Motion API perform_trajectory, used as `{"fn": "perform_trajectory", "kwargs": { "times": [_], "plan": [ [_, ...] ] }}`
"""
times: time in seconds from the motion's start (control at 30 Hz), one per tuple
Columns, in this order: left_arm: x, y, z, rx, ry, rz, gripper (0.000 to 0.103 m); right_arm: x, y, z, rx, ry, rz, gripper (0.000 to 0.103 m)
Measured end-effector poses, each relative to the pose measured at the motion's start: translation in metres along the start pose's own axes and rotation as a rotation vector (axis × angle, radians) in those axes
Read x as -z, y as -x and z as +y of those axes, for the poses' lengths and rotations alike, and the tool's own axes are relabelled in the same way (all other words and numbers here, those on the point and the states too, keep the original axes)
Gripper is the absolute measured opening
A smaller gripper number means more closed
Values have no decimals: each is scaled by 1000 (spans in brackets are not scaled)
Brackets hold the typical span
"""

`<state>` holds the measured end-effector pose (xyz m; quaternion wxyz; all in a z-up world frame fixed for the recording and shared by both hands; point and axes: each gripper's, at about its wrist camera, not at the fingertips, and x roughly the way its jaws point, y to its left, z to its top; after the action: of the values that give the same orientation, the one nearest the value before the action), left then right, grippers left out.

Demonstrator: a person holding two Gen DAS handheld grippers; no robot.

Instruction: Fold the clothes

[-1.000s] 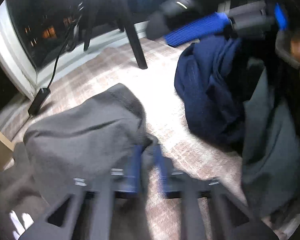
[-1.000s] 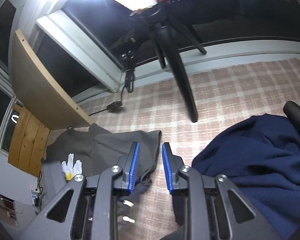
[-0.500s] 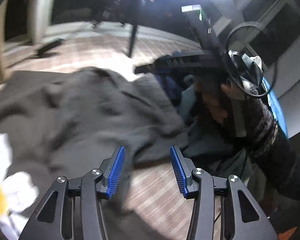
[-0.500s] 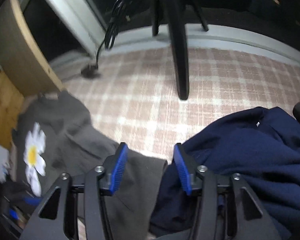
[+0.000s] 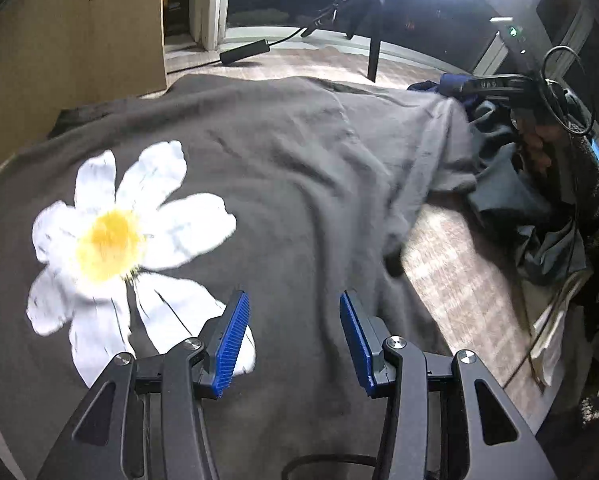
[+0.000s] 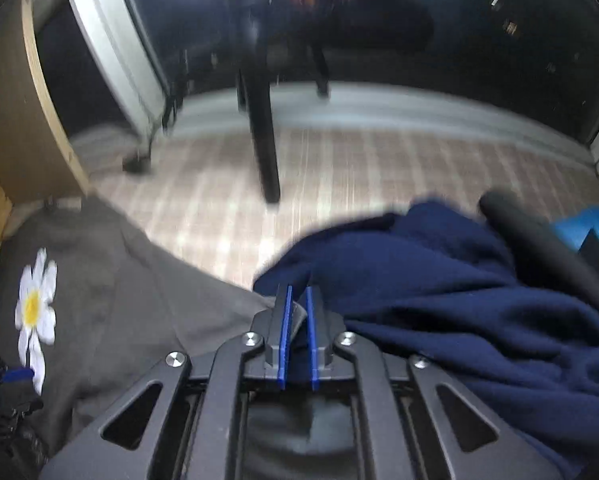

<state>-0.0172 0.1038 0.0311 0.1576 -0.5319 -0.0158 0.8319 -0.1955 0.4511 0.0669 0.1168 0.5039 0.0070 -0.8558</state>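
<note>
A dark grey shirt with a white and yellow daisy print lies spread over the checked surface. My left gripper is open and hovers just above its near part. In the right wrist view my right gripper is shut on a corner of the grey shirt, whose cloth sits between the blue pads. The right gripper also shows in the left wrist view, at the shirt's far right corner.
A navy garment is piled right of the right gripper, with grey-blue clothes heaped at the right edge. A black stand leg rests on the checked mat. A wooden panel and a power adapter lie at the back.
The left gripper let go of the shirt, opened and moved over the daisy print. The right gripper opened, then closed on the shirt's corner. The shirt now lies spread out.
</note>
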Motion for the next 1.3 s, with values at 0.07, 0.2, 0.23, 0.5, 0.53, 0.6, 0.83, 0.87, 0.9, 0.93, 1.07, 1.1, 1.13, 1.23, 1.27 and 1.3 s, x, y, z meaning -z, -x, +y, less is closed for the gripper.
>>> {"fn": "perform_trajectory", "kwargs": {
  "times": [0.07, 0.2, 0.23, 0.5, 0.53, 0.6, 0.83, 0.87, 0.9, 0.93, 1.07, 1.1, 1.13, 1.23, 1.27, 1.3],
  "plan": [
    [6, 5, -2, 0, 4, -4, 45, 2, 5, 7, -44, 10, -3, 15],
    [24, 28, -20, 43, 14, -10, 45, 8, 19, 28, -161, 46, -6, 18],
    [31, 34, -26, 57, 19, -7, 45, 12, 25, 37, -211, 67, -4, 18],
    [92, 30, -132, 147, -7, 17, 47, 75, -4, 96, -352, 115, 261, 22],
    [96, 25, -144, 119, -28, 27, 47, 79, -10, 97, -361, 86, 268, 22],
    [102, 14, -160, 64, -60, 43, 47, 87, -21, 101, -379, 29, 282, 22],
    [112, -6, -170, -15, -94, 64, 42, 85, -38, 112, -432, -67, 234, 24],
    [112, -6, -169, -4, -88, 65, 33, 83, -38, 117, -432, -45, 219, 22],
    [112, -4, -168, 15, -76, 73, 15, 83, -37, 122, -433, -4, 216, 1],
    [112, 0, -166, 53, -51, 83, 9, 83, -35, 127, -433, 38, 214, 2],
    [126, 58, -159, 203, 25, 58, 13, 68, 17, 111, -341, 119, 69, 2],
    [131, 76, -160, 206, 14, 42, 17, 64, 23, 103, -315, 107, 69, 2],
    [137, 91, -160, 199, 8, 35, 27, 60, 29, 96, -290, 96, 69, 4],
    [155, 117, -159, 143, 19, 48, 36, 64, 32, 81, -362, 35, 195, 22],
    [160, 119, -157, 133, 25, 57, 36, 70, 39, 76, -401, 13, 190, 22],
    [164, 117, -157, 129, 26, 69, 36, 79, 49, 74, -432, 17, 188, 22]
  ]
}}
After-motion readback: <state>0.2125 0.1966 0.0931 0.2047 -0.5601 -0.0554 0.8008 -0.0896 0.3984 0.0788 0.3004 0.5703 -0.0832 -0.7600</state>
